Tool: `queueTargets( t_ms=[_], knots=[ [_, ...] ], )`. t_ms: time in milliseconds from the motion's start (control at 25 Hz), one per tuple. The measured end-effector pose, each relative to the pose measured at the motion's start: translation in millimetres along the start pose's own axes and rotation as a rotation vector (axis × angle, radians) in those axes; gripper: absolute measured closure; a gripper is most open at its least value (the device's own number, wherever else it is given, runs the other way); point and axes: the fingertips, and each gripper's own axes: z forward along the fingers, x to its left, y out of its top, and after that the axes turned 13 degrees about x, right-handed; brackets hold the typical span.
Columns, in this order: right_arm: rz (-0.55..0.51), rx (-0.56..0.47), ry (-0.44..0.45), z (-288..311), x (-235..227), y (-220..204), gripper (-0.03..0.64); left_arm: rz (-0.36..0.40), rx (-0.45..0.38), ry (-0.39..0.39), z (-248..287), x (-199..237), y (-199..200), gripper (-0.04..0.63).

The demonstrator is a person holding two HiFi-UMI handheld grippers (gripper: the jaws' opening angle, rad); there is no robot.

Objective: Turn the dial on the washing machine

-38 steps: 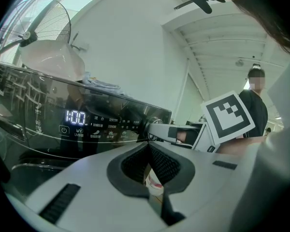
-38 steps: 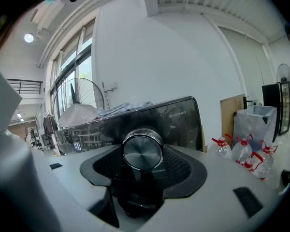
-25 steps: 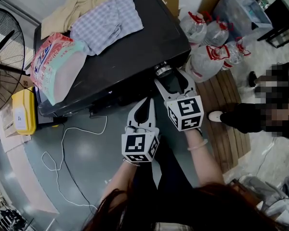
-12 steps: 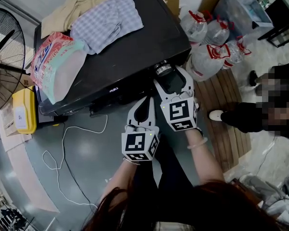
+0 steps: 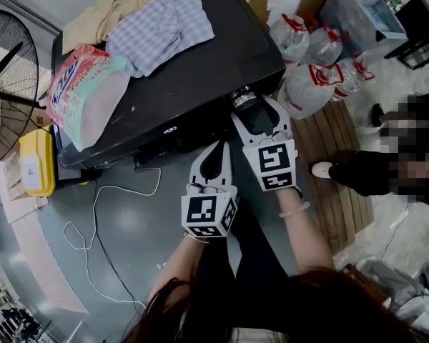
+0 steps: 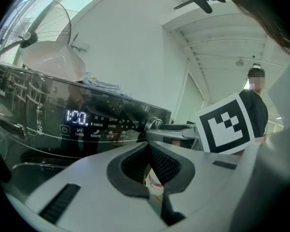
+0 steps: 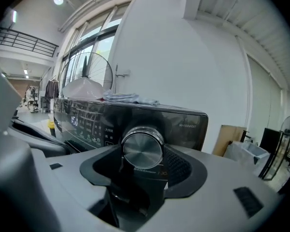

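The black washing machine (image 5: 193,70) stands ahead of me, its lit control panel (image 6: 87,122) showing 1:20. Its round metal dial (image 7: 142,148) sits at the panel's right end (image 5: 241,98). My right gripper (image 5: 252,107) reaches up to it, and in the right gripper view (image 7: 142,154) the jaws sit on either side of the dial, shut on it. My left gripper (image 5: 217,150) hangs lower, in front of the machine, jaws together with nothing held (image 6: 148,148). The dial (image 6: 153,123) also shows in the left gripper view, with the right gripper's finger against it.
Checked and beige clothes (image 5: 157,23) and a detergent bag (image 5: 86,91) lie on the machine's top. A yellow container (image 5: 32,166) and a fan (image 5: 7,56) are at left. A white cable (image 5: 93,220) lies on the floor. Water jugs (image 5: 307,63) and a standing person (image 5: 379,174) are at right.
My right gripper has rolled about its own axis at the dial, its marker cube turning. The left gripper has stayed where it was.
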Motion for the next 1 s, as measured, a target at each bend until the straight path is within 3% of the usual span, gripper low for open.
queueTargets(
  t_ms=[1000],
  knots=[
    [0.249,-0.046,0.103,-0.1,-5.8,-4.3,0.324,-0.011,0.014,-0.002,3.8,0.7,-5.7,0.578]
  ],
)
